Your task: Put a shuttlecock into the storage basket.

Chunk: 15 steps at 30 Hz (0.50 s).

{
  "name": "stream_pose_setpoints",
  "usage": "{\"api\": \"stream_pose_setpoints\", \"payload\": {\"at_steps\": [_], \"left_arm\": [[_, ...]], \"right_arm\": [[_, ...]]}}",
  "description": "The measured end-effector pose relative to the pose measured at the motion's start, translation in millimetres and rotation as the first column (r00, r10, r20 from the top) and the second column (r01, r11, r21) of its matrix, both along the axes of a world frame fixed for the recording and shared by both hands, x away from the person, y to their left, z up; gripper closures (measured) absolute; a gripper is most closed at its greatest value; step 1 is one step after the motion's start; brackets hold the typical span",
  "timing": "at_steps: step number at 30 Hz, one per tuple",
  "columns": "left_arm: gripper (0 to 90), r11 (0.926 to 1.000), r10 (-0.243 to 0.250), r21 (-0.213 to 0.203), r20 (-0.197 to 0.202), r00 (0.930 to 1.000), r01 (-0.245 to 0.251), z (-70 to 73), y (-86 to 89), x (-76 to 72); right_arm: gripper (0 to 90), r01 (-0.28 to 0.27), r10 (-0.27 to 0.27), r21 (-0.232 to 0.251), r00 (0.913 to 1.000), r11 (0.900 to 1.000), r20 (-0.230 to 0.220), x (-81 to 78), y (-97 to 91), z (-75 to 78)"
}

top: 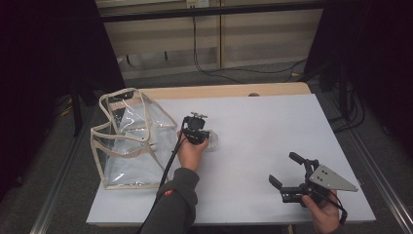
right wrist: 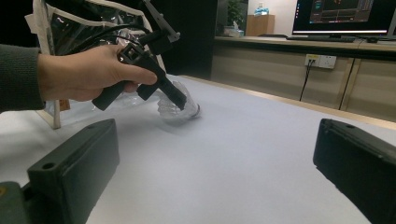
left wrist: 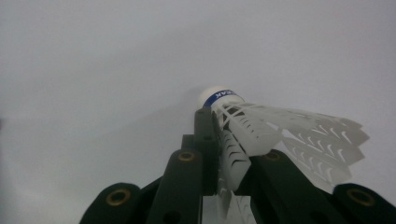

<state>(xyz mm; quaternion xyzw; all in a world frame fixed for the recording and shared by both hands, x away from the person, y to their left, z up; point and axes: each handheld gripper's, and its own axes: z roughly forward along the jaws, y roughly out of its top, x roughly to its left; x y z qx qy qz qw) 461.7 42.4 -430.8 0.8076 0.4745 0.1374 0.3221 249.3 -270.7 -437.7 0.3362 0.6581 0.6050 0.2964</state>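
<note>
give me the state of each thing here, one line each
shuttlecock: lying on its side on the table, skirt pinched between the left gripper's jaws
left gripper: shut on the shuttlecock's skirt
right gripper: jaws wide open, nothing between them, held apart from the shuttlecock
clear bag: open-topped, slumped at the table's left edge
table: white top bearing shuttlecock and bag

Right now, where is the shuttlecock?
The shuttlecock is pinched by its skirt in the left gripper, lying on the white table left of centre in the high view, just right of the clear bag.
</note>
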Motion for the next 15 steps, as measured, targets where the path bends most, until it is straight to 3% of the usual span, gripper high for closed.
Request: {"api": "stream_pose_setpoints", "payload": {"at_steps": [15], "left_arm": [[85.3, 0.998, -0.009, -0.063, -0.045, 0.9989, 0.006, 14.1, 10.6, -0.7]], "right_arm": [[0.4, 0.001, -0.001, 0.002, 1.0, 1.0, -0.001, -0.4, 0.4, 0.4]]}}
